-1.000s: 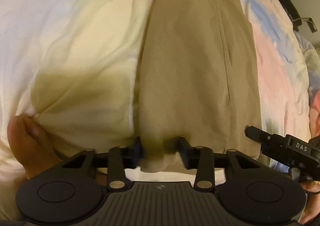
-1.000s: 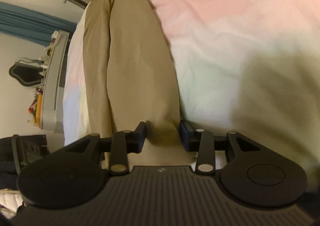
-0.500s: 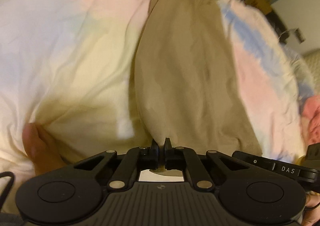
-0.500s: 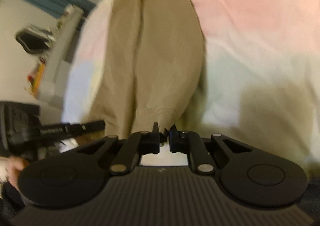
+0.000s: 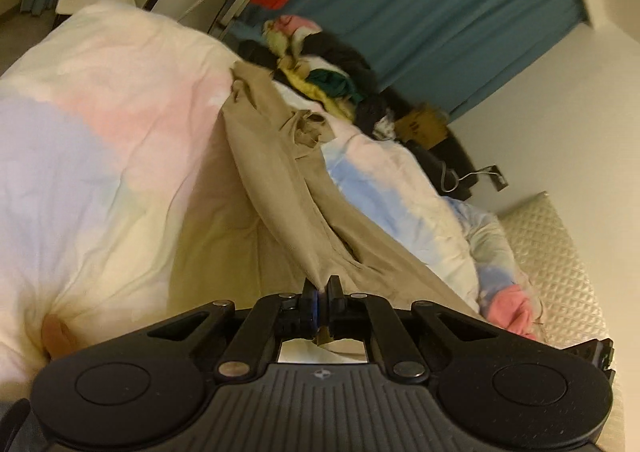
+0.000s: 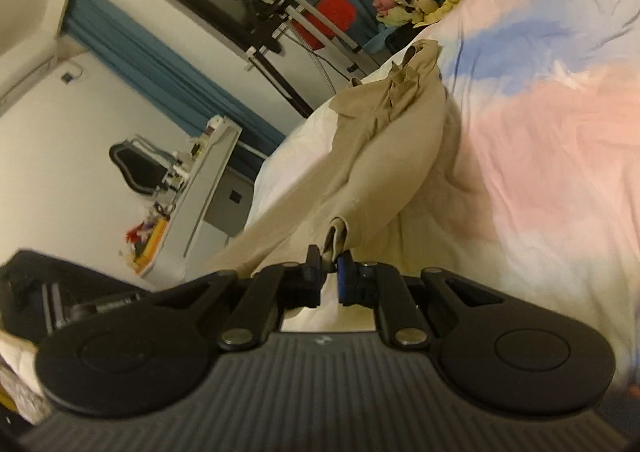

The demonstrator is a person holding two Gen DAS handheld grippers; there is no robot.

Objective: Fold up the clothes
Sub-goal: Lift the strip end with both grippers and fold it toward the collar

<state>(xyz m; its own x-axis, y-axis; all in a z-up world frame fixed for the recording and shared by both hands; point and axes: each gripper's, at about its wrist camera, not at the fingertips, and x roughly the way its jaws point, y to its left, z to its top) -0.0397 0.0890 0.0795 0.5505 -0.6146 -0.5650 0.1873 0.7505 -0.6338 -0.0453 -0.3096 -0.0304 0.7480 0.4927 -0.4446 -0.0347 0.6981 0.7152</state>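
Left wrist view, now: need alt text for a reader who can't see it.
The left tool is shut on the near end of tan trousers, which stretch away from it across a pastel duvet. Beyond lie a clothes pile and a teal curtain.

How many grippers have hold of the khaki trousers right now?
2. The left gripper is shut on one corner of the trousers near end; the right gripper is shut on the other corner, bunched. Both lift it off the duvet.
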